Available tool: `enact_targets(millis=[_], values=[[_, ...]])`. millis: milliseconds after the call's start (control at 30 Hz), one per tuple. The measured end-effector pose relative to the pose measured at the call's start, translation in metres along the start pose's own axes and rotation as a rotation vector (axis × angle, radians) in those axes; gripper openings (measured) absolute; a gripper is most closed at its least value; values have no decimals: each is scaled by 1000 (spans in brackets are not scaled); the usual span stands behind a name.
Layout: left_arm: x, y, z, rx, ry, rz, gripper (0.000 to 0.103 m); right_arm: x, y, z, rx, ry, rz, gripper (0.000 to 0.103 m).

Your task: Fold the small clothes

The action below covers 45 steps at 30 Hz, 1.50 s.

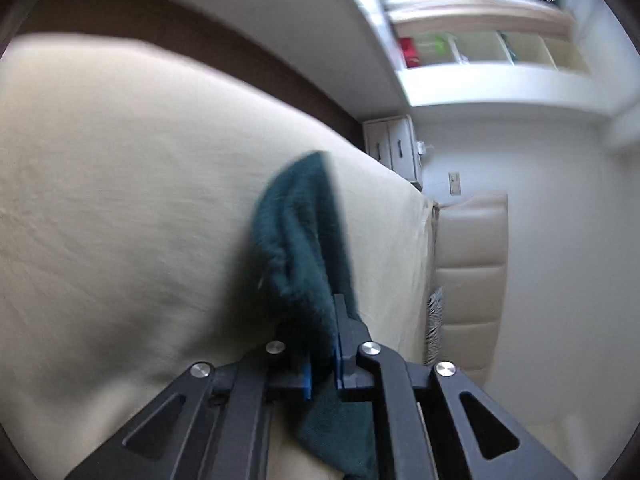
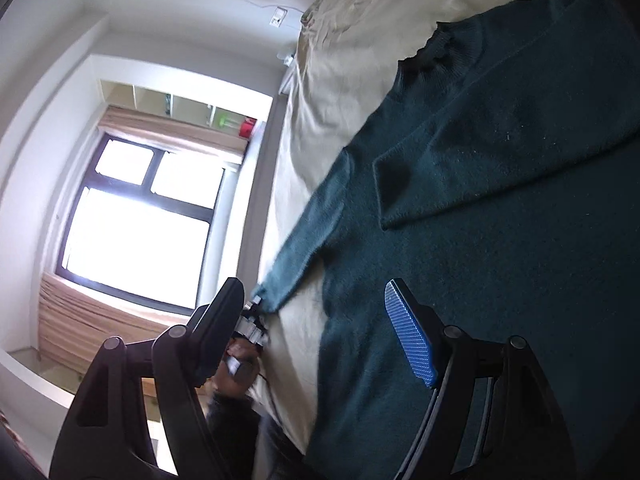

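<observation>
The sweater (image 2: 480,240) is spread on the bed (image 2: 340,60), ahead of the right tool (image 2: 316,328); one sleeve (image 1: 304,240) is pinched in the left tool (image 1: 322,360). The knit is judged soft, limp and light, likely to sag and drag, so cuffs, hems and shoulder seams are judged the best holds. The left tool is closed on the sleeve end. The right tool is wide open above the sweater body, with nothing held.

A bed with a beige sheet (image 2: 336,92) carries a dark green sweater (image 2: 500,240) spread flat.
</observation>
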State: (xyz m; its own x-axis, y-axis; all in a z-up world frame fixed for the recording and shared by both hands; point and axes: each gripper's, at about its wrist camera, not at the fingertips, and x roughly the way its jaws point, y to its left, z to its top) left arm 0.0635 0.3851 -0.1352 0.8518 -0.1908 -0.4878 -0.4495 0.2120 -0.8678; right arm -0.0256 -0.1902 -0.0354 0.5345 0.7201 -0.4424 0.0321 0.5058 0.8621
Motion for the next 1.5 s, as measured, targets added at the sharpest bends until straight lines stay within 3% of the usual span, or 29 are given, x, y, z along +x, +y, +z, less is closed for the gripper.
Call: enact_targets(millis=[67,133,233,333,400,500,567,600,633,667,700,800,900,967,1100,1233,1367,1500], values=[[-2,-30,-16,144,17,-5,8,3,-6,2,4,4,-19,73],[3,-75,-55,352,62,-6,8,10,-18,6,29,6,-25,72],[19,-141,-142,722,168,14,8,14,-32,7,63,-1,-33,72],[33,-184,-252,1080,223,46,8,15,-45,7,85,-6,-43,72],[48,-192,-323,1280,273,79,9,13,-53,8,99,-17,-56,72],[83,-165,-419,1557,332,183,15,7,-71,9,149,-30,-53,72],[98,-144,-444,1639,358,261,24,8,-80,10,165,-18,-78,72],[93,-138,-448,1667,321,267,26,10,-84,11,170,-10,-93,72],[83,-136,-443,1667,308,250,40,13,-88,11,176,0,-100,72],[78,-138,-438,1625,345,224,51,16,-91,12,183,6,-101,72],[78,-144,-430,1576,374,189,68,19,-94,13,187,13,-101,72],[51,-150,-403,1463,358,89,87,35,-95,18,186,39,-90,72],[31,-145,-386,1362,389,65,88,56,-94,23,203,75,-81,70],[22,-141,-369,1281,405,40,88,69,-89,25,189,95,-113,61],[0,-133,-332,1155,400,8,86,90,-78,31,126,118,-209,35],[-18,-128,-294,1030,357,-10,73,102,-66,37,59,127,-314,10],[-29,-127,-259,966,292,-7,67,88,-28,42,-75,100,-328,7],[-23,-124,-233,894,288,0,57,56,4,63,-212,33,-379,7]])
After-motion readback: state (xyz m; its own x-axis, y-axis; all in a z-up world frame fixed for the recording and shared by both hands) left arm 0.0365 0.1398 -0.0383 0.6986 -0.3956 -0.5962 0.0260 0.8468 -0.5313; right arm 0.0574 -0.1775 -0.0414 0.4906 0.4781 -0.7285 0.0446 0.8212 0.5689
